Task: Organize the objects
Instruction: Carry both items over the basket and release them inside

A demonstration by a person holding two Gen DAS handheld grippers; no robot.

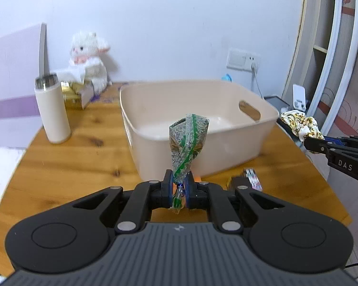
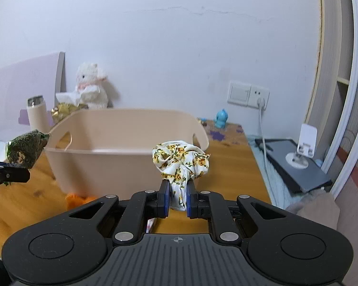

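1. Two items are lifted above the bench: the left gripper (image 1: 179,186) is closed on a clear packet (image 1: 187,140), and the right gripper (image 2: 177,195) pinches a floral scrunchie (image 2: 181,159).
2. Both hang just before the beige bin (image 1: 155,140), which looks empty.
3. I judge the next move is carrying them over the rim and releasing.
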